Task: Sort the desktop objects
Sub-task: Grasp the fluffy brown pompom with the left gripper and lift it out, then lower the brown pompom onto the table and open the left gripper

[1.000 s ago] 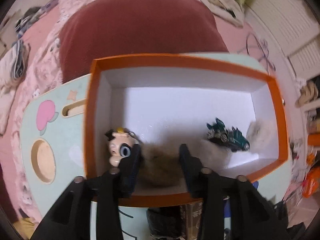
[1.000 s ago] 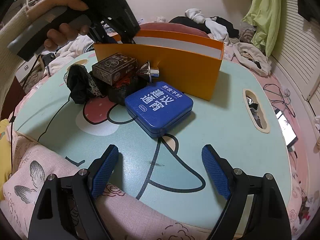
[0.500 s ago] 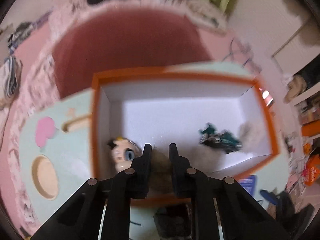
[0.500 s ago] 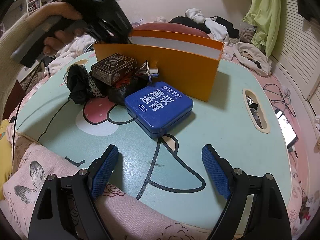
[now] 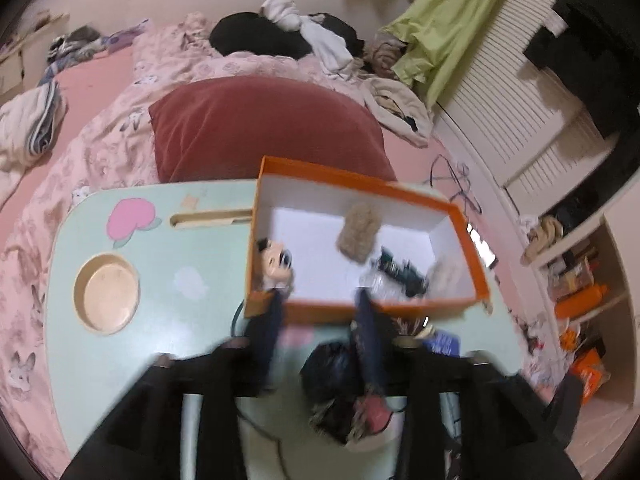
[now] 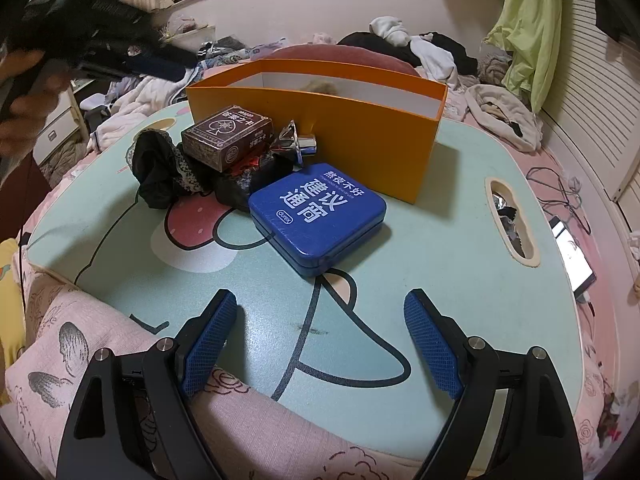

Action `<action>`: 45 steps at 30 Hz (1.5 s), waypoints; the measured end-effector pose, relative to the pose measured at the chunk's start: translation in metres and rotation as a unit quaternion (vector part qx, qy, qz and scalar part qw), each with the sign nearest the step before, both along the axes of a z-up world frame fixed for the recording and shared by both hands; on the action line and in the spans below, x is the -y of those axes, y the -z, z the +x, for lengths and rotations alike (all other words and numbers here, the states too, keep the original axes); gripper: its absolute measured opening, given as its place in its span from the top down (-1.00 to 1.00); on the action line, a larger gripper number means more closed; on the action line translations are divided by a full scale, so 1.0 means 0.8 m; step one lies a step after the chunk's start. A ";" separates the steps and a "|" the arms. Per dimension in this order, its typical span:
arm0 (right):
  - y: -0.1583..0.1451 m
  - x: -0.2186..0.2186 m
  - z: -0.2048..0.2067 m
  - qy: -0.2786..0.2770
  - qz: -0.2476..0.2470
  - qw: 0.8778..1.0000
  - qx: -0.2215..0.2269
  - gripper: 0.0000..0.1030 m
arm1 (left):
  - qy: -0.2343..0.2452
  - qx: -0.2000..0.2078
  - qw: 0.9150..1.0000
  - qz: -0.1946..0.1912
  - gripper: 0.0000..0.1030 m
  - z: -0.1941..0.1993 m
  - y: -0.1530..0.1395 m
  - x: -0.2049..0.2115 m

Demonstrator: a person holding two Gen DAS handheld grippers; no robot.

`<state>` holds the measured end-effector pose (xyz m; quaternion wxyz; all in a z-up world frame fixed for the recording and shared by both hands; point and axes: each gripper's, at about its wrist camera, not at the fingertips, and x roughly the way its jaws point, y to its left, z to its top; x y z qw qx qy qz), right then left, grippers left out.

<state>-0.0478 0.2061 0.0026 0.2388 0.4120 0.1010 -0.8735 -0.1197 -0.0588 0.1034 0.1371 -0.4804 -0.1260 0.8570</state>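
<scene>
Blurred, my left gripper (image 5: 320,312) hangs above the orange box's (image 5: 360,314) near wall; its jaws are opening with nothing between them. In the box lie a brown fluffy ball (image 5: 359,236), a doll head (image 5: 276,264), a teal toy car (image 5: 400,272) and a pale fluffy piece (image 5: 444,276). My right gripper (image 6: 320,328) stands open over the green table's (image 6: 440,220) near edge. Ahead of it are a blue tin (image 6: 316,216), a dark card box (image 6: 228,140), black lace cloth (image 6: 160,168) and a silver piece (image 6: 298,142), all before the box (image 6: 320,128).
A red pillow (image 5: 260,128) and pink bedding lie behind the table. The table has a round cup recess (image 5: 106,292) and a side slot (image 6: 510,220). A lit phone (image 6: 572,256) and cables lie to the right. A hand holds the left gripper (image 6: 160,64).
My left gripper pinched shut, then drew back and up out of the box and opened again. The brown fluffy ball now sits farther back in the box. The right gripper has not moved.
</scene>
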 end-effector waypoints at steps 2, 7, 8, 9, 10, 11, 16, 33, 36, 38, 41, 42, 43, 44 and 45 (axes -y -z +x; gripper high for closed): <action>0.000 0.000 0.000 0.000 0.000 1.000 0.000 -0.67 | 0.010 0.000 1.000 0.024 -0.25 -0.025 -0.007 -0.014; 0.000 0.000 0.000 0.000 -0.001 1.000 0.000 -0.67 | 0.009 0.003 1.000 -0.022 -0.27 -0.090 0.001 -0.076; 0.000 0.000 0.001 0.000 -0.001 1.000 0.000 -0.67 | 0.018 0.011 0.999 -0.035 -0.30 -0.105 0.009 -0.093; -0.001 0.000 0.001 0.000 -0.002 1.000 0.000 -0.67 | 0.024 0.020 0.999 -0.041 -0.30 -0.114 0.015 -0.103; -0.001 0.000 0.002 0.000 -0.002 1.000 0.000 -0.67 | 0.032 0.041 0.997 -0.050 -0.30 -0.128 0.026 -0.119; 0.000 -0.001 0.000 -0.001 -0.003 1.000 0.000 -0.67 | 0.036 0.053 0.996 -0.059 -0.30 -0.137 0.034 -0.130; 0.000 -0.002 0.000 -0.002 -0.007 1.000 0.000 -0.67 | 0.047 0.084 0.984 -0.147 0.51 -0.161 0.074 -0.160; 0.000 -0.002 0.001 0.001 -0.005 1.000 -0.001 -0.67 | -0.041 -0.068 0.996 -0.043 0.54 0.056 0.007 0.002; 0.000 -0.002 0.001 0.001 -0.004 1.000 -0.001 -0.67 | -0.027 -0.052 0.998 -0.027 0.53 0.066 0.040 0.001; 0.000 -0.002 0.001 0.001 -0.004 1.000 -0.001 -0.67 | -0.021 -0.055 0.998 -0.014 0.21 0.065 0.050 -0.010; 0.000 -0.003 0.001 0.001 -0.003 1.000 -0.001 -0.67 | -0.045 -0.092 0.995 0.006 -0.48 0.079 0.046 -0.013; 0.000 -0.002 0.001 0.001 -0.004 1.000 -0.001 -0.67 | -0.049 -0.114 0.992 0.010 -0.56 0.090 0.041 -0.013; 0.000 -0.002 0.001 0.001 -0.004 1.000 -0.001 -0.67 | -0.048 -0.124 0.991 0.009 -0.61 0.095 0.039 -0.014; 0.000 -0.002 0.001 0.001 -0.003 1.000 -0.001 -0.67 | -0.046 -0.131 0.990 0.003 -0.71 0.104 0.036 -0.014; 0.000 -0.002 0.001 0.001 -0.003 1.000 -0.001 -0.67 | -0.044 -0.133 0.990 -0.006 -0.76 0.113 0.035 -0.013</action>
